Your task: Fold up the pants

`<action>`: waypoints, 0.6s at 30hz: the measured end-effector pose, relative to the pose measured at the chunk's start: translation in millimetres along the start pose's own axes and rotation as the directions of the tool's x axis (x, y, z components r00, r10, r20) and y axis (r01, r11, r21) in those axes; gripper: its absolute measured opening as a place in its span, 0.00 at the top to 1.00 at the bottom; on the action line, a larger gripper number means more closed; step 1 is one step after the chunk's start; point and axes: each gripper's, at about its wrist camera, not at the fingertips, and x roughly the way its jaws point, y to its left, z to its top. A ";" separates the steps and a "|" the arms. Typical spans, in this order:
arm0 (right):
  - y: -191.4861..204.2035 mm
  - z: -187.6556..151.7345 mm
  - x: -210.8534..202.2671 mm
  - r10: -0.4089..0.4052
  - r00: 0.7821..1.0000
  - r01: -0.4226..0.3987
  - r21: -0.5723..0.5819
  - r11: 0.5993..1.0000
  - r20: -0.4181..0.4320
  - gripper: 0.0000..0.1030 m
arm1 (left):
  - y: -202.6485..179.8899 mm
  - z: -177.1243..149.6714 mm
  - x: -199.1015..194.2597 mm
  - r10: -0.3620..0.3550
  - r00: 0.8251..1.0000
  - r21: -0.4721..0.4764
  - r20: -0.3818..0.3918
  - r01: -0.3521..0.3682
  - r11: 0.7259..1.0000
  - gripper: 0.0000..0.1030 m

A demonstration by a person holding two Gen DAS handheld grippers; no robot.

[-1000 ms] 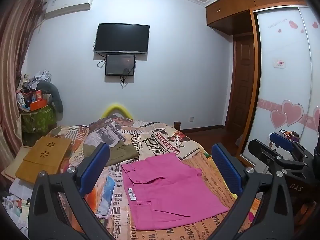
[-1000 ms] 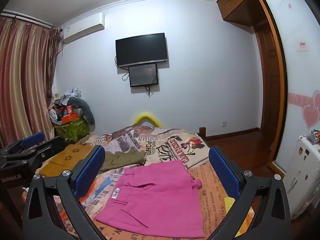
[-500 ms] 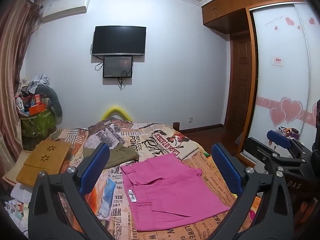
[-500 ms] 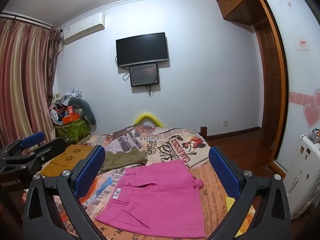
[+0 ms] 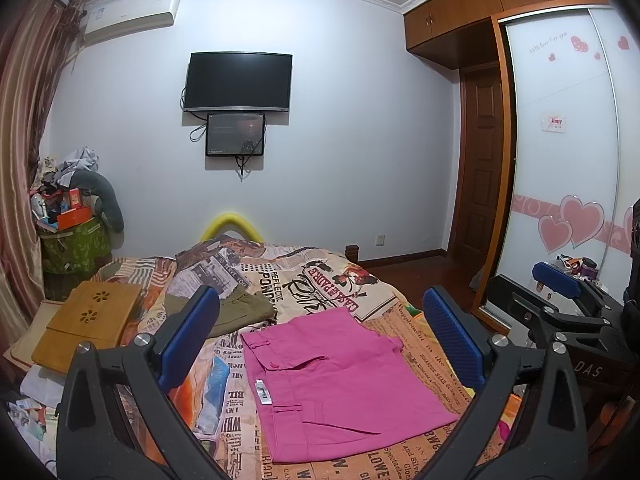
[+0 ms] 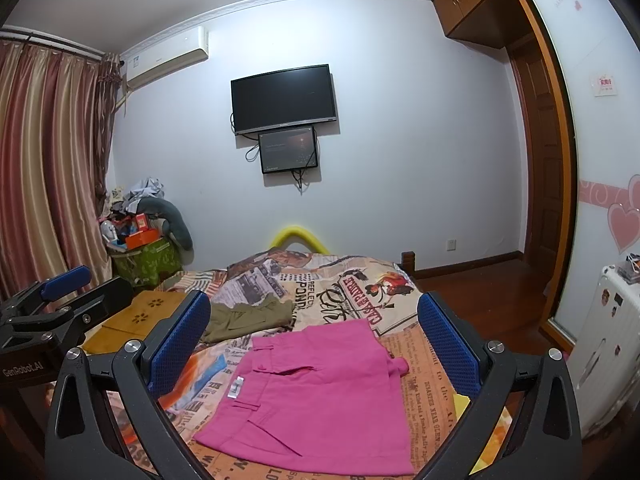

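Over the last second almost nothing has changed: both cameras have only drifted slightly, tilting up a little, and the pink pants point(image 5: 340, 384) lie exactly where they were, already folded into a flat, compact rectangle on the bed point(image 5: 420, 344), waistband and white label toward the left. Neither tool has touched the cloth in that time. That suggests the fold is finished, or nearly so, and the grippers are simply backing off.

The left hand-held gripper point(image 5: 320, 344) hangs above the near edge of the bed with its blue pads spread wide and nothing between them. The right hand-held gripper point(image 6: 316, 348) is likewise wide apart and empty, held just beside the left one, over the same pants point(image 6: 320, 392).

An olive-green garment point(image 5: 240, 310) lies folded farther up the bed, apart from the pink one. As for containers, a green fabric bin point(image 5: 74, 246) stands in the far left corner, heaped with clothes, an orange box point(image 5: 74, 216) and a grey neck pillow point(image 5: 102, 196) draped over its rim.
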 end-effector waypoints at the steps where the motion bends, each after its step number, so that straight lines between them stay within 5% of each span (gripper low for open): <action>1: -1.1 -0.4 0.7 0.000 1.000 0.000 0.000 1.000 -0.001 0.00 | 0.0 0.0 0.0 0.000 1.000 0.000 0.000 0.000 1.000 0.00; 18: -0.4 -0.5 0.1 0.001 1.000 -0.001 0.003 1.000 0.000 0.00 | -0.5 2.4 -0.6 -0.003 1.000 -0.006 0.001 0.003 1.000 0.00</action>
